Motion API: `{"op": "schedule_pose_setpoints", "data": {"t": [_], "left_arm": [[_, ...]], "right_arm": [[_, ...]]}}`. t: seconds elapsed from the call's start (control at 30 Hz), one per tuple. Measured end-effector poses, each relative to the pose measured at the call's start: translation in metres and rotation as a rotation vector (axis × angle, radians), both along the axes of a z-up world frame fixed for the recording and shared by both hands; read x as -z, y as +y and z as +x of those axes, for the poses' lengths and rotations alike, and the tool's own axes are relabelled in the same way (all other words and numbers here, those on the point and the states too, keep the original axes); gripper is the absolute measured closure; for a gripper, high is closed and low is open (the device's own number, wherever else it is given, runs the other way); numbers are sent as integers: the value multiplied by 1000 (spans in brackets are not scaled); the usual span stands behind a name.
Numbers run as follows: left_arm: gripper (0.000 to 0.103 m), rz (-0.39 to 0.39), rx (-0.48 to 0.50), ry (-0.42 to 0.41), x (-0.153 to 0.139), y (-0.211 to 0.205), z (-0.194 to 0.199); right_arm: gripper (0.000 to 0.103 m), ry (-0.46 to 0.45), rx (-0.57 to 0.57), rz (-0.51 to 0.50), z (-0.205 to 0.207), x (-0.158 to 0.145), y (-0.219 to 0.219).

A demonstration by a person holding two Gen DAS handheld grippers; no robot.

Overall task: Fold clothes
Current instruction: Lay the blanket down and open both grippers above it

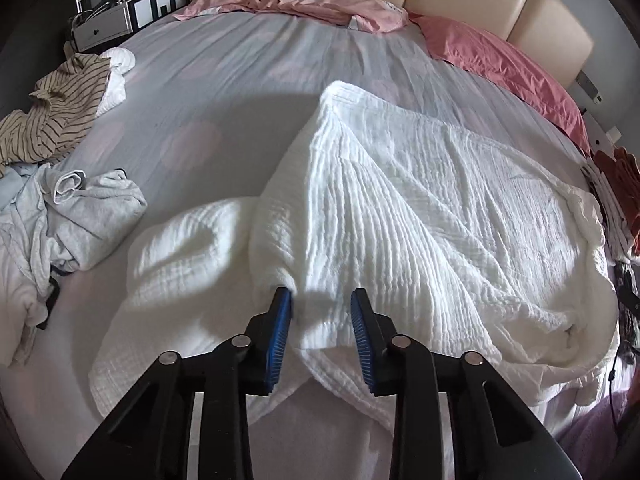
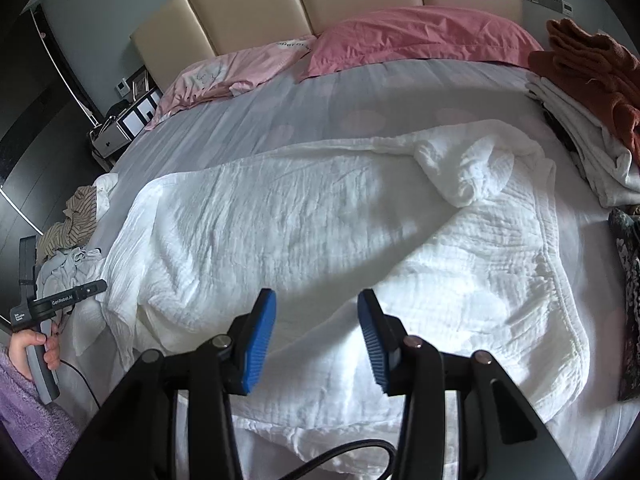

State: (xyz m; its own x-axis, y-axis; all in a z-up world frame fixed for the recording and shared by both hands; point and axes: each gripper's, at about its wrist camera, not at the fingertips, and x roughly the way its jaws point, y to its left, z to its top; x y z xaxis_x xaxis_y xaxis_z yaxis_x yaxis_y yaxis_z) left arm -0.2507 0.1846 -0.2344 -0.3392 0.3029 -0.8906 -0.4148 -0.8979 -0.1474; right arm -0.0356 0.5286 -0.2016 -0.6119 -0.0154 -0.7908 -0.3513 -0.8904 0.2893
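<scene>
A large white crinkled muslin cloth (image 1: 400, 216) lies spread and rumpled on the bed; it also shows in the right wrist view (image 2: 304, 216). My left gripper (image 1: 322, 300) is open, its blue pads on either side of a raised fold of the cloth near its front edge, with cloth between the jaws. My right gripper (image 2: 316, 300) is open and empty, hovering over the cloth's near part. The left gripper's body (image 2: 48, 304) shows at the left edge of the right wrist view, held in a hand.
The bed sheet (image 1: 224, 80) is grey with pale pink dots. A striped garment (image 1: 52, 120) and a grey garment (image 1: 80, 216) lie at the left. Pink pillows (image 2: 420, 40) sit at the headboard. A stack of folded clothes (image 2: 592, 112) stands at the right. A nightstand (image 1: 104, 24) is at the far left.
</scene>
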Motion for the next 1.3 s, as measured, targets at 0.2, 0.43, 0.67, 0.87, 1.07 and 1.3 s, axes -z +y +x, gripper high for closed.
{"op": "schedule_pose_setpoints", "data": {"t": [0.2, 0.43, 0.67, 0.87, 1.07, 1.3], "left_arm": [[76, -37, 12, -33, 8, 3, 5], [76, 4, 53, -50, 6, 4, 11], [76, -7, 40, -24, 7, 5, 8], [71, -13, -14, -58, 21, -5, -4], [85, -22, 29, -18, 17, 5, 2], [99, -12, 33, 151, -40, 5, -1]], "right_arm": [[61, -6, -5, -11, 0, 3, 0], [61, -25, -4, -21, -3, 8, 2], [61, -31, -14, -20, -6, 10, 0], [61, -30, -18, -20, -6, 10, -1], [61, -43, -26, -22, -10, 14, -2], [61, -36, -20, -25, -8, 12, -1]]}}
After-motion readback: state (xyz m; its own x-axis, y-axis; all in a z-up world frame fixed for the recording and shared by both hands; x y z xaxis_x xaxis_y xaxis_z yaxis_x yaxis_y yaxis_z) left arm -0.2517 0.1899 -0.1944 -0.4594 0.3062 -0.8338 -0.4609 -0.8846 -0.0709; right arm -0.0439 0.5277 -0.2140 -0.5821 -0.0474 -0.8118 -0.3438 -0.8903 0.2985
